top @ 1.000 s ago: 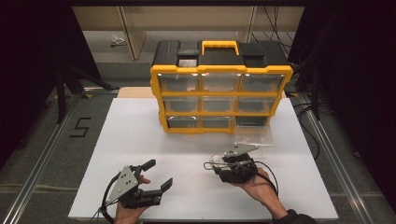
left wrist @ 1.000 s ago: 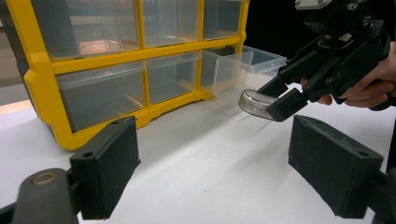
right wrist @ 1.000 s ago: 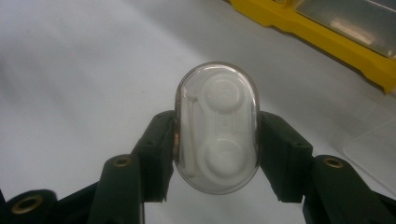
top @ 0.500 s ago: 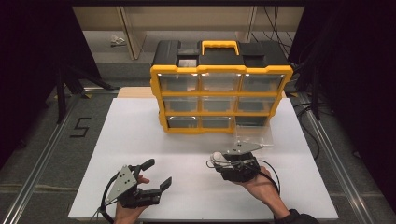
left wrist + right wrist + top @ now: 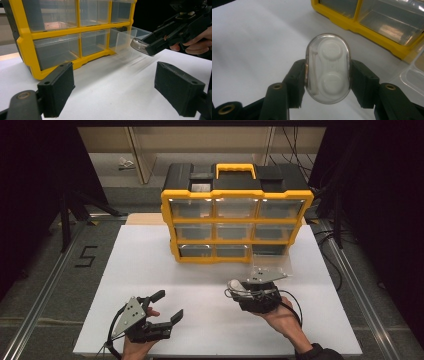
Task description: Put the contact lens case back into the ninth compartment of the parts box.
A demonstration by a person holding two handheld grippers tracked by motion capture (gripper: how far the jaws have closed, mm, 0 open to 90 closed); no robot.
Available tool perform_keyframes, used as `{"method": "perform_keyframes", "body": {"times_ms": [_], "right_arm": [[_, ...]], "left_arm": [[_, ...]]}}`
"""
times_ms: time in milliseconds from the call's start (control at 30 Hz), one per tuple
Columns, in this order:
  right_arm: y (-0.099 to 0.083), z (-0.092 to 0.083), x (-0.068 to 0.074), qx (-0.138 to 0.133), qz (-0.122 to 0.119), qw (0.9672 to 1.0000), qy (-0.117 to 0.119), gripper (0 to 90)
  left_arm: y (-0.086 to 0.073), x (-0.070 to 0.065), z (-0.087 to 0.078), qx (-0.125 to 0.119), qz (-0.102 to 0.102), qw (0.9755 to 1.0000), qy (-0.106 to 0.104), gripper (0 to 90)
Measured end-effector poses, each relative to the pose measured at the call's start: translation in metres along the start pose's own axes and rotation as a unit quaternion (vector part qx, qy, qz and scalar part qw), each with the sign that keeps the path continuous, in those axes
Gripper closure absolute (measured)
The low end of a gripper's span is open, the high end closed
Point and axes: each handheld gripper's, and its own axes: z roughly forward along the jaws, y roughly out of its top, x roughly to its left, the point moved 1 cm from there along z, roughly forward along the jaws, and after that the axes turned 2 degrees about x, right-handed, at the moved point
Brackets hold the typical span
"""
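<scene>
My right gripper [image 5: 328, 75] clamps a clear oval case [image 5: 328, 68] across its narrow waist, above the table [image 5: 150, 265] near the pulled-out drawer [image 5: 272, 265]. Looks light, rigid, glossy, likely slippery, so I'd keep the pads on its flat sides. Left gripper [image 5: 115, 90] open, empty.

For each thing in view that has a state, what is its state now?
Right gripper: shut on the clear oval plastic case.
Clear oval plastic case: lid closed, held above the table.
Left gripper: open, holding nothing.
Yellow and black drawer cabinet: upright.
Clear bottom-right drawer: pulled out.
</scene>
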Motion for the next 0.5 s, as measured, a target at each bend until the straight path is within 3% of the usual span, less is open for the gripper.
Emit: {"method": "perform_keyframes", "body": {"times_ms": [500], "right_arm": [[0.004,-0.014,-0.011,-0.028,0.014,0.9995,-0.01,49.7]], "left_arm": [[0.0,0.0,-0.001,-0.002,-0.002,1.0,-0.002,15.8]]}}
